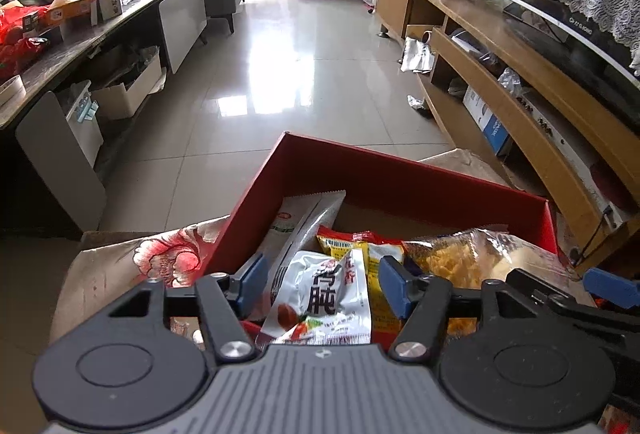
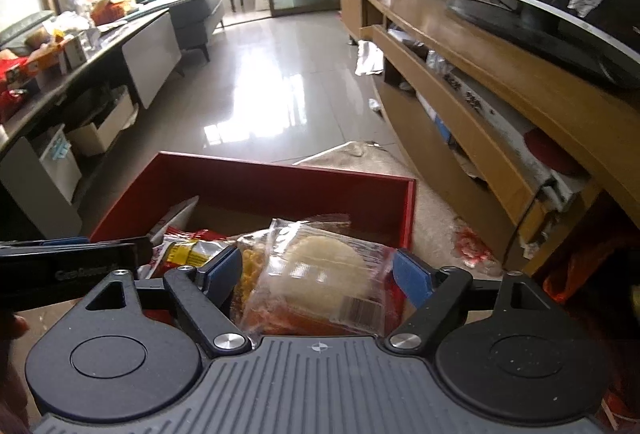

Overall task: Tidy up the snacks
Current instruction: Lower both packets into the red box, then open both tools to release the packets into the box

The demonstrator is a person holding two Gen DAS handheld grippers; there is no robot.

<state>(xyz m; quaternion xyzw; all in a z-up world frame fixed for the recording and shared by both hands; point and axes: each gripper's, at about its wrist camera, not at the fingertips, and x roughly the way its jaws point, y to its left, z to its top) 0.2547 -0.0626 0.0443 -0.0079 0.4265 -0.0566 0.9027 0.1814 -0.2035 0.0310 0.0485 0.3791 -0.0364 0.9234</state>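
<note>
Your left gripper (image 1: pixel 325 284) hangs over the near left part of the red box (image 1: pixel 400 174), angled down into it. Its blue pads (image 1: pixel 253 276) stand moderately apart, either side of a silver packet (image 1: pixel 324 294) with black characters; whether they touch it cannot be told, and no squeeze shows on the wrapper. The packet lies inside the box, on top of the other snacks. Left of it a long pale packet (image 1: pixel 308 218) leans against the box's left wall. Behind it lies a yellow-and-red packet (image 1: pixel 360 240), and to its right a clear bag of yellow snacks (image 1: pixel 444 258).

Your right gripper (image 2: pixel 318 276) is beside the left one, over the near right part of the same box. Its pads (image 2: pixel 412 276) are wide, standing clear on both sides of a clear bag holding a round pale cracker (image 2: pixel 320 266); the bag rests in the box, not pinched. Its barcode label faces you.

The box sits on a cardboard carton (image 1: pixel 100 274) bearing a floral cloth (image 1: pixel 168 250). Tiled floor (image 1: pixel 280 74) lies beyond, a dark table (image 1: pixel 80 30) to the left and a wooden TV unit (image 1: pixel 520 74) to the right.
</note>
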